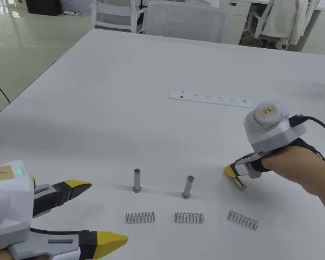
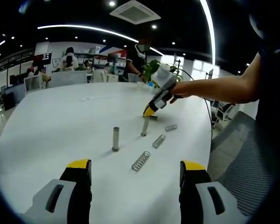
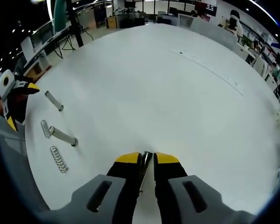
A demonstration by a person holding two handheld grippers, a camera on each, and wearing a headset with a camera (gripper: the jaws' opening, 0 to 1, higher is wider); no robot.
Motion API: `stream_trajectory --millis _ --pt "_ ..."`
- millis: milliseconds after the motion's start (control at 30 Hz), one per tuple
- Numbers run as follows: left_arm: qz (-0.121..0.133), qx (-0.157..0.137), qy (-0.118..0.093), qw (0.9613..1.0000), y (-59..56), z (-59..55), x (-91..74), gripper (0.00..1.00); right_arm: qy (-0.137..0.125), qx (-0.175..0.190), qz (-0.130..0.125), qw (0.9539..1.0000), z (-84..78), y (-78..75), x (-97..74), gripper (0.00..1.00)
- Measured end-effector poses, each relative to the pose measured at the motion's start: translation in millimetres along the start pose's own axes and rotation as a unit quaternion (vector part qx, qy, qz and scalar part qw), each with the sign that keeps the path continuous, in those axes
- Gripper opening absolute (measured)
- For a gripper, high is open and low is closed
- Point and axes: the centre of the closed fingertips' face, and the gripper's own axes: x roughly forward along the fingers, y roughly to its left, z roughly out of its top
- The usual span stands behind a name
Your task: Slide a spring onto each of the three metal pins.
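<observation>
On the right side of the white table (image 1: 151, 97), we are squeezing a short silver metal pin (image 1: 239, 183) with our right gripper (image 1: 232, 171); our left gripper (image 1: 105, 212) is hanging wide apart, holding nothing.

Left pin (image 1: 137, 180), middle pin (image 1: 188, 186) upright; third pin (image 1: 239, 183) pinched in my right gripper (image 1: 234, 174); three springs (image 1: 189, 217) flat in front.

A white bench (image 1: 151, 81) has grey chairs (image 1: 184, 19) past its far edge and glossy pale floor (image 1: 27, 38) off its left edge. Light strips (image 2: 84, 29) and a vent (image 2: 134, 11) sit in the dark ceiling.
</observation>
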Motion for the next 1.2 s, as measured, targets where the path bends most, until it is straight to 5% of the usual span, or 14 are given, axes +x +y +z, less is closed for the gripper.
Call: stream_trajectory --millis 467,867,1200 --pt "0.001 -0.002 0.0 1.0 1.3 -1.0 -1.6 0.73 0.01 0.01 -0.004 0.9999 -1.5 2.4 1.2 0.07" --pt "-0.002 -0.002 0.0 1.0 -0.3 -0.8 0.1 0.73 0.024 0.015 -0.041 0.9987 -1.0 1.2 2.4 0.06" --pt "0.001 -0.002 -0.001 1.0 0.6 -1.0 -2.6 0.73 0.003 0.043 -0.035 0.9984 1.6 4.1 -4.8 0.05"
